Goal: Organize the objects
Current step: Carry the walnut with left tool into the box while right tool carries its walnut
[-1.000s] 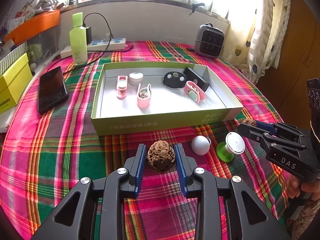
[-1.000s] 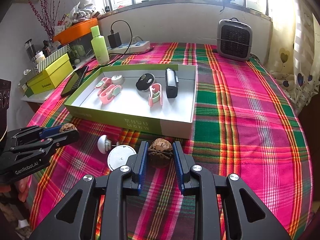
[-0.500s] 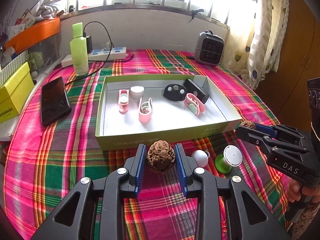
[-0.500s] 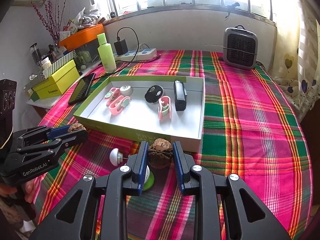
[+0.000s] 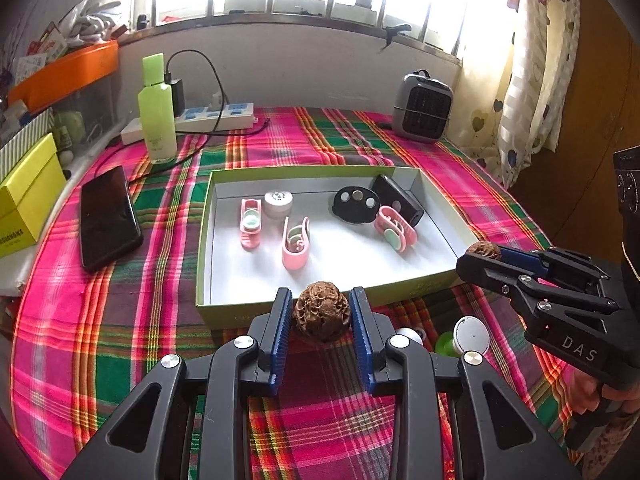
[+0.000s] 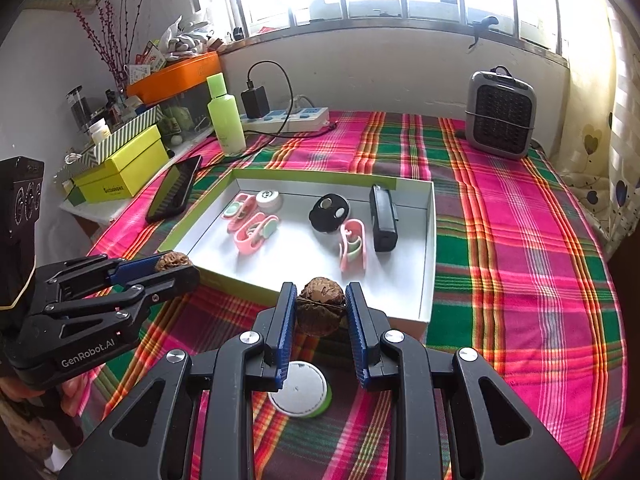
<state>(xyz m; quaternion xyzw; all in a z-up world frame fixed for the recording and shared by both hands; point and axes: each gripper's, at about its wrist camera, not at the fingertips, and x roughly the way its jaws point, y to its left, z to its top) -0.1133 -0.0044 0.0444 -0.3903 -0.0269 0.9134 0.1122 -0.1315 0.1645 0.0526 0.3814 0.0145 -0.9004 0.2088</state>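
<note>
Both tools are clamped on carved walnuts, the left tool (image 5: 322,312) on one walnut (image 5: 322,314) and the right tool (image 6: 320,312) on another walnut (image 6: 321,307), above the green box's (image 5: 224,312) near wall.

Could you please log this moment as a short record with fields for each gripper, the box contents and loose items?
left gripper: shut on a walnut
right gripper: shut on a second walnut
box: open, green outside, white inside
box contents: three pink clips, white round piece, black disc, black case
loose on cloth: white ball, green-and-white knob
</note>
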